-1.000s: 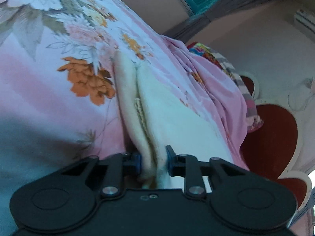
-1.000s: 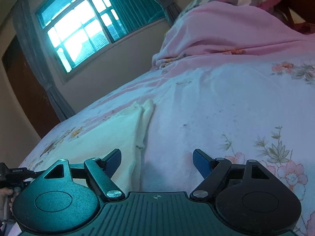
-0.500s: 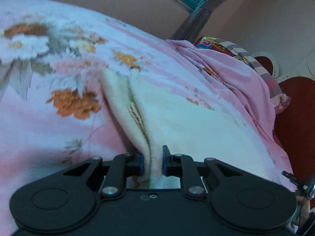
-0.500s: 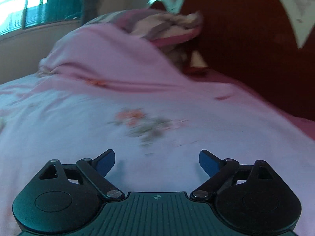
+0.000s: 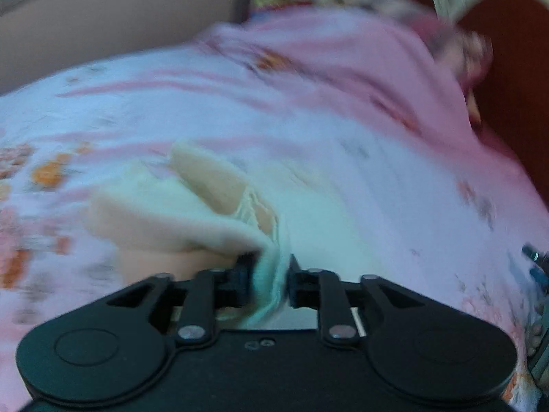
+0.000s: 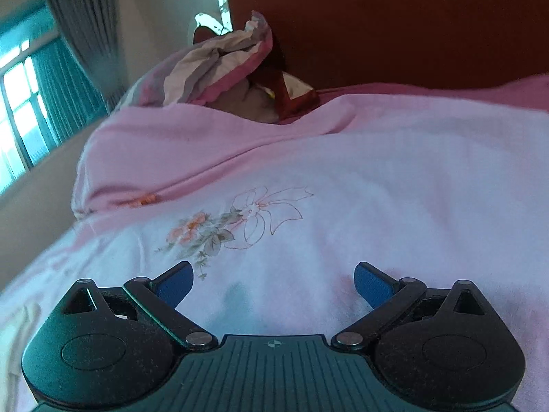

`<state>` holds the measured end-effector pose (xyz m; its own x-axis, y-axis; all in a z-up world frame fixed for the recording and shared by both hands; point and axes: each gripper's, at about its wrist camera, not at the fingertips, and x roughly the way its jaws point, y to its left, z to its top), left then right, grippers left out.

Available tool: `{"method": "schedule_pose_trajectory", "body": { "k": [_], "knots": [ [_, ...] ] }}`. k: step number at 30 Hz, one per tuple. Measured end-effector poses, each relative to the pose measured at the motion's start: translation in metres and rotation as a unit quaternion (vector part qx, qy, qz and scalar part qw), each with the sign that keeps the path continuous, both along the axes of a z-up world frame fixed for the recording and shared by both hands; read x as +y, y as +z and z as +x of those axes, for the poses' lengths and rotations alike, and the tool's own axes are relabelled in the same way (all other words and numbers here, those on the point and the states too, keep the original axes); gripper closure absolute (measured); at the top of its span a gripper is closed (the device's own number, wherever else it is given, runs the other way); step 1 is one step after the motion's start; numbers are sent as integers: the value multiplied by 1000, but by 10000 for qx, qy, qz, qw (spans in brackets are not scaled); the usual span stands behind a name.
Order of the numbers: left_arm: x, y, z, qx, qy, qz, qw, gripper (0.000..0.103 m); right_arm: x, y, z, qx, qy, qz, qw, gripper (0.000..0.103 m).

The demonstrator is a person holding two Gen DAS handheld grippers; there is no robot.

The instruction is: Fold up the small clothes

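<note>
While the left gripper (image 5: pixel 269 276) pinches one cream garment (image 5: pixel 192 202), the right gripper's (image 6: pixel 273 283) fingers spread wide, empty.

No legible text or labels.

cream garment (image 5: pixel 192 206): soft matt knit cloth, open lacy trim at its edge | bedsheet (image 6: pixel 377 213): smooth matt printed cotton-like cloth | headboard (image 6: pixel 394 24) behind bedsheet: dark red-brown, smooth, faint sheen | right gripper (image 6: pixel 273 283): matt black grainy plastic, blue matt pads, bright metal pivot pins
</note>
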<state>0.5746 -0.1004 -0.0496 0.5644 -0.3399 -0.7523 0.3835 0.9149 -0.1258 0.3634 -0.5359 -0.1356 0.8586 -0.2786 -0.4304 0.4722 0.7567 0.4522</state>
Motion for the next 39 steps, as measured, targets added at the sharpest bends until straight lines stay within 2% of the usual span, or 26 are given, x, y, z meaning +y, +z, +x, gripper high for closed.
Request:
{"method": "schedule_pose_trajectory", "body": {
  "k": [2,3,5,6,9,11,12,13,14,16,19,20,22,25,27,30,31,36,37,38,39],
  "knots": [
    [-36,-12,-2,97,-131,-180,9997,72,-4,-2,-4,-136,18,133,9998,3],
    [-52,-15,-4,159,-271,-330,9990,72,-5,-2,-5,-180,11,176,9997,3],
    [-71,-26,-6,595,-632,-1215,9888,71,-7,-3,-3,-196,36,204,9996,3],
    [-78,-27,-9,655,-639,-1388,9861,72,-8,-4,-3,-207,47,221,9995,3],
    [-69,-6,-32,199,-687,-1771,9816,70,-10,-4,-4,-252,59,279,9993,3],
    [-36,12,-49,-153,-464,-1939,9798,59,-11,-4,-4,-259,58,287,9992,3],
    [-11,19,-60,-350,-173,-1856,9819,54,-10,-4,-3,-249,62,272,9993,3],
    [17,23,-73,-559,167,-1712,9835,40,-10,-4,-2,-238,62,259,9994,3],
    [44,26,-86,-791,452,-1544,9838,31,-9,-4,-2,-230,63,245,9994,3],
    [97,23,-114,-1122,1081,-1050,9822,31,-8,-2,-1,-165,76,216,9996,3],
    [166,-2,-150,-1046,1693,-130,9799,35,4,10,10,287,358,-6,9989,4],
    [184,-12,-160,-965,1848,134,9779,36,16,19,7,233,675,-35,9974,6],
    [216,-30,-178,-927,2071,353,9733,35,54,34,-5,-119,1483,308,9884,7],
    [247,-49,-193,-848,2405,686,9645,34,127,47,-8,-215,2510,775,9647,7],
    [266,-54,-208,-905,2558,727,9598,32,175,50,-1,-175,3029,1153,9459,7],
    [283,-53,-216,-1002,2592,583,9588,22,230,48,12,-89,3467,1648,9234,7],
    [284,-54,-212,-1005,2568,582,9595,18,245,47,18,-26,3538,1694,9198,6],
    [286,-68,-214,-1062,2497,207,9622,13,289,33,59,426,3653,2130,9052,7],
    [288,-69,-213,-1056,2497,135,9624,13,294,32,66,514,3611,2054,9082,21],
    [290,-70,-213,-1054,2500,63,9625,12,300,33,74,673,3579,1886,9121,50],
    [291,-71,-214,-1060,2498,13,9625,12,305,34,81,843,3542,1717,9154,66]
  ]
}}
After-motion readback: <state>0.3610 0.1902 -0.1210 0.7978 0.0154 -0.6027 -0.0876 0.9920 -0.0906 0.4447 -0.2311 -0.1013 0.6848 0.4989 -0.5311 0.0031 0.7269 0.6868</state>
